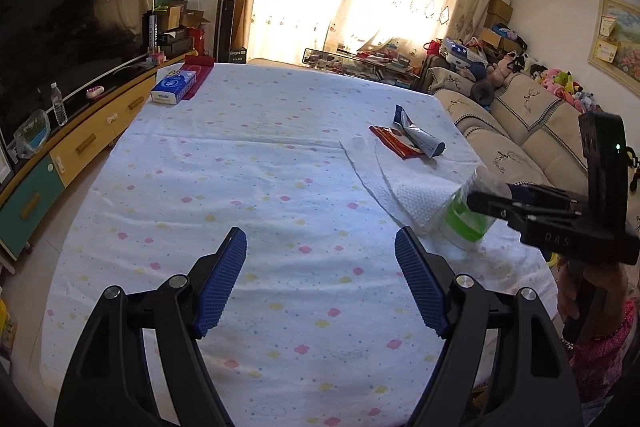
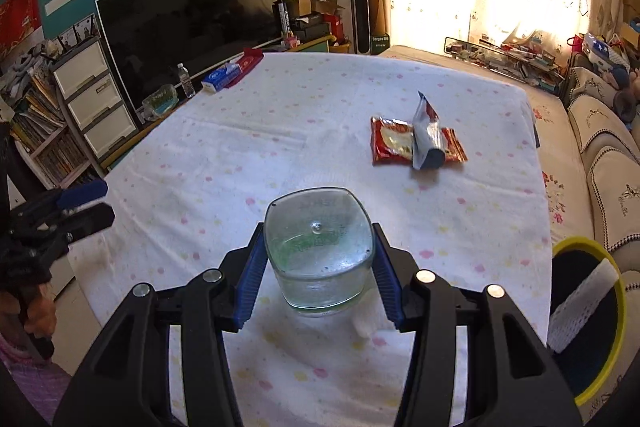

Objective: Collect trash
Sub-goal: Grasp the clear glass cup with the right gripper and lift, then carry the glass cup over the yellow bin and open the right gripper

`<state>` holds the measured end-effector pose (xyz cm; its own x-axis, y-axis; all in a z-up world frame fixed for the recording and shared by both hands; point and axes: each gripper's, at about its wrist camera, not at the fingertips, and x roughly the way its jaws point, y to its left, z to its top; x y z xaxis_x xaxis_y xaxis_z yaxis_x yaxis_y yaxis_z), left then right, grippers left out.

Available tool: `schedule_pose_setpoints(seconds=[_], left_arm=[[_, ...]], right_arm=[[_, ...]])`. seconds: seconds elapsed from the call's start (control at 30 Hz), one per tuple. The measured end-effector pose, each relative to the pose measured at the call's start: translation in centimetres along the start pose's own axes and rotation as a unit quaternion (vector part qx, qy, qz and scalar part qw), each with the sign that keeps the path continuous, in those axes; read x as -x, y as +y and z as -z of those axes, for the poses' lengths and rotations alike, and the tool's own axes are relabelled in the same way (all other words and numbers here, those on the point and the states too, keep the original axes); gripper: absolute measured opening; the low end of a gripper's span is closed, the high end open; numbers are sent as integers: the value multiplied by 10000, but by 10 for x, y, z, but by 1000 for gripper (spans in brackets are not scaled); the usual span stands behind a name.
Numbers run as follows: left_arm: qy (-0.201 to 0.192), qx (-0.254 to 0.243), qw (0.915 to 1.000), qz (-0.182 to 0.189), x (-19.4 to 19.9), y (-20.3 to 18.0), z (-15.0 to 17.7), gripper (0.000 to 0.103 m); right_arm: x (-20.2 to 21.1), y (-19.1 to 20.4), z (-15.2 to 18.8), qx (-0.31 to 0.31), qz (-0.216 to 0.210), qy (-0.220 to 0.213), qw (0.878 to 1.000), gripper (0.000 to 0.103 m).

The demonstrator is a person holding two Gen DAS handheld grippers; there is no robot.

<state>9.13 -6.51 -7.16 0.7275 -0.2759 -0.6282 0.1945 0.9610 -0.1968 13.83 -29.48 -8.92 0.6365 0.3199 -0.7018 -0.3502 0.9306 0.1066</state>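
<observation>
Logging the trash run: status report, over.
Right gripper shut on clear plastic bottle. Left gripper open, empty. Red wrapper, toothpaste tube on table. Nothing blocking.

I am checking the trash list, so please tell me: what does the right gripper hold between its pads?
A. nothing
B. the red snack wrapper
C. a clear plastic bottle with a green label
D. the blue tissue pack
C: the right gripper has its blue pads pressed on both sides of the clear plastic bottle.

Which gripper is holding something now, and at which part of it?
The right gripper holds a clear plastic bottle by its sides, near the base. The left gripper is open and holds nothing.
</observation>
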Motion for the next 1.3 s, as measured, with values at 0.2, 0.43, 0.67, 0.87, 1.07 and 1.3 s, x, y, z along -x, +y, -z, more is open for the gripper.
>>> schedule_pose_setpoints(seconds=[0.2, 0.43, 0.67, 0.87, 1.07, 1.3], left_arm=[[70, -86, 9999, 53, -2, -9, 2, 76], [104, -423, 9984, 374, -27, -27, -27, 76], [795, -724, 9900, 910, -101, -60, -59, 64], [1160, -1045, 9838, 877, -149, -88, -67, 54], [1486, -1440, 9767, 562, -178, -105, -57, 43], [1519, -1687, 9732, 374, -188, -111, -50, 40]], right_arm=[[1, -6, 17, -96, -7, 26, 9999, 48], [8, 0, 19, 128, -180, 83, 9997, 48], [21, 3, 28, 306, -144, 70, 9994, 48], [24, -4, 29, 262, -195, 18, 9995, 48], [28, -4, 32, 284, -252, -24, 9993, 48], [60, -3, 39, 308, -499, -188, 9981, 48]])
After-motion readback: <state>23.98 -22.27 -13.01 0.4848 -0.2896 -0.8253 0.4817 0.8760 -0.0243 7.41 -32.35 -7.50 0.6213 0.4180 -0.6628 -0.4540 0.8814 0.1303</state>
